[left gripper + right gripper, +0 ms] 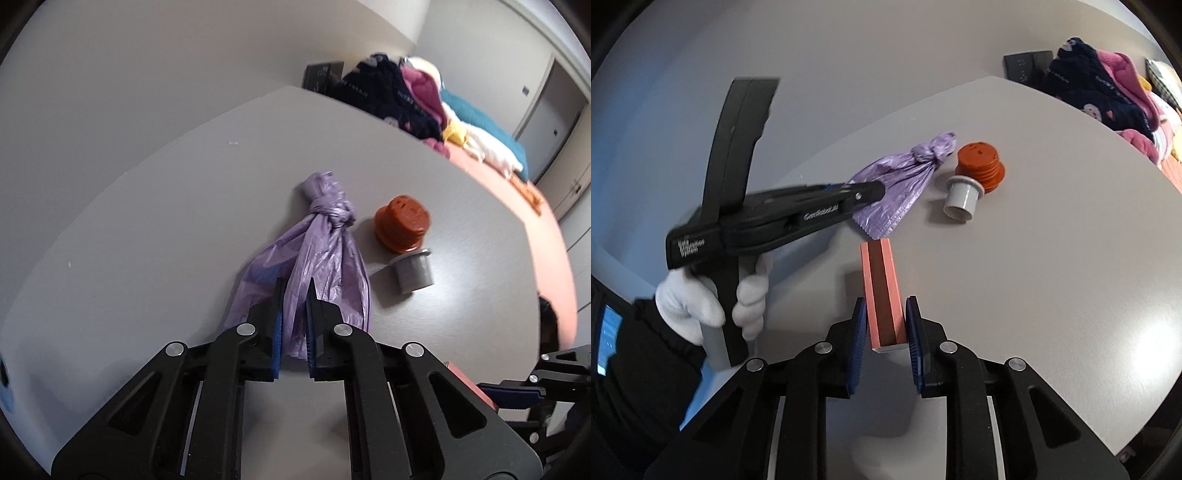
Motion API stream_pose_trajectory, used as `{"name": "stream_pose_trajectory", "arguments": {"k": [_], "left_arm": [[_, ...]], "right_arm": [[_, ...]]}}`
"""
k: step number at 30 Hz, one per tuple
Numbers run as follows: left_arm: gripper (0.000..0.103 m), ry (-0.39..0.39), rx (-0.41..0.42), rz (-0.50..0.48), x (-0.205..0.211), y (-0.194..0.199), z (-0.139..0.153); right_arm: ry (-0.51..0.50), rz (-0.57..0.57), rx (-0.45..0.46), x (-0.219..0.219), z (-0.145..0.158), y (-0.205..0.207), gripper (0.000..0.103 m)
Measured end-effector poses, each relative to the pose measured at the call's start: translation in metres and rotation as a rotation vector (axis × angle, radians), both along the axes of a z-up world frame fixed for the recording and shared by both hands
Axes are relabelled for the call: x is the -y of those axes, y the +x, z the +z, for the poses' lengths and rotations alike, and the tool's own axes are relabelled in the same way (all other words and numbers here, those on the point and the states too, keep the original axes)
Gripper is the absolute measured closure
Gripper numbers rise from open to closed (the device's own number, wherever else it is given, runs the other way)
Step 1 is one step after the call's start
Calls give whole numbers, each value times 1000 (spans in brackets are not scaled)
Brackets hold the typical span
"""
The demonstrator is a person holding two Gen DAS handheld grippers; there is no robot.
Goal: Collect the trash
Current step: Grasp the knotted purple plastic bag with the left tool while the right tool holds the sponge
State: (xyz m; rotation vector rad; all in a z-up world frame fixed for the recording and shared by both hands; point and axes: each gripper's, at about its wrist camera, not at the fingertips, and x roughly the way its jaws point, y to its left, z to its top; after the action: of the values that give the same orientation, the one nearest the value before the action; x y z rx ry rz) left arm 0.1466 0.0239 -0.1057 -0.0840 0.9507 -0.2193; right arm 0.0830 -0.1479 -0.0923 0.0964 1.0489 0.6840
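Our left gripper (295, 291) fingers pinch the purple bag (317, 258) lying on the surface (147, 221); it's thin, light, slippery, so gripping near the knot seems safest. Right gripper (885, 314) fingers straddle the pink box (881, 291), not clamped.

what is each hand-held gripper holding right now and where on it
Left hand-held gripper pinches the purple bag at its loose open end, away from the knot. Right hand-held gripper straddles the pink box; contact unclear.

Beside the knotted lilac bag (325, 254) on the grey table (147, 221) sat a rust-orange cap (402, 221) and a grey cup (413, 271). Nearer lay a salmon block (882, 295) with a brown stripe.
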Motion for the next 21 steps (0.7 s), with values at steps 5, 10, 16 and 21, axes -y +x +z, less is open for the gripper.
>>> {"name": "stream_pose_trajectory", "arguments": {"k": [5,10,16,21], "left_arm": [[95,-50,57,15,2,-17,23],[95,-61,118,6,12,-30,49],[98,-61,185,-21,30,-41,77],[100,-47,199,-28,45,-43,86]], "right_arm": [[26,-30,35,11,17,-4,80],[51,-76,81,27,36,-11,80],[85,-136,123,55,56,-22,80],[100,-176,147,75,69,-38,80]]}}
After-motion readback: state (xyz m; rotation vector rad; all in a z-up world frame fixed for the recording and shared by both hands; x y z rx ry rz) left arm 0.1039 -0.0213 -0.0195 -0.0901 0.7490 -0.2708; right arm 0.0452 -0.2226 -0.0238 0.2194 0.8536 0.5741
